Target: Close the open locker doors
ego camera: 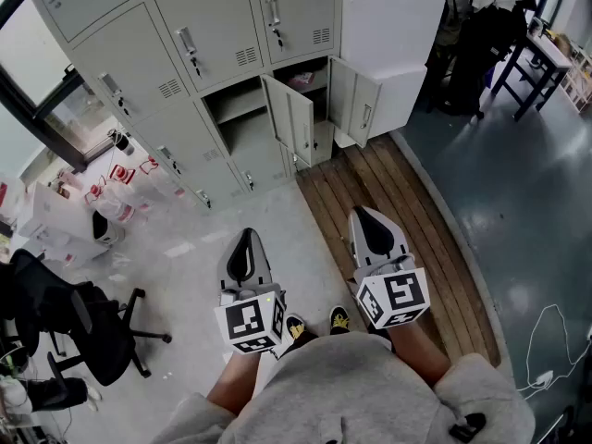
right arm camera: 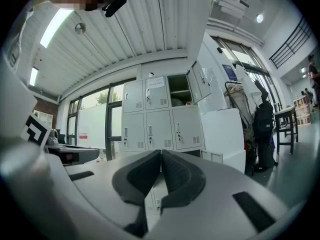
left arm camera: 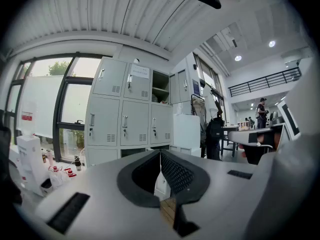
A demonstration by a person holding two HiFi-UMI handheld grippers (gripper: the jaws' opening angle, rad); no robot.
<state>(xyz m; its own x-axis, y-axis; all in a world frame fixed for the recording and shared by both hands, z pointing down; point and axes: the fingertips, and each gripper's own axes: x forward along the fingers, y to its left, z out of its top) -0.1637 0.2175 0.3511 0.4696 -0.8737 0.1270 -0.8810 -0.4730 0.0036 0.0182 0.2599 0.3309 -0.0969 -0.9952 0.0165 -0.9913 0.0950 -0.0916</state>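
Two claws, both closed with nothing in them: the left claw (ego camera: 248,239) has its pads meeting at the tips, and so does the right claw (ego camera: 363,218). Both are held out in front of the person, pointing at the grey locker bank (ego camera: 199,40) and well apart from it.

Two low doors hang open. The left open door (ego camera: 290,123) stands between the two open compartments, and the right open door (ego camera: 356,104) is on their right. The right compartment (ego camera: 305,77) has something pinkish inside. The right claw view also shows a top-row door (right arm camera: 199,81) swung out, with stuff on the shelf behind it. The other doors in view sit flush.

A white cabinet (ego camera: 393,35) is just right of the lockers. A wood-plank floor strip (ego camera: 398,202) runs from the open doors towards the person, with the right claw over it. A black office chair (ego camera: 79,317) is near left. Bottles and cartons (ego camera: 97,197) sit on the floor at the left, by the window.
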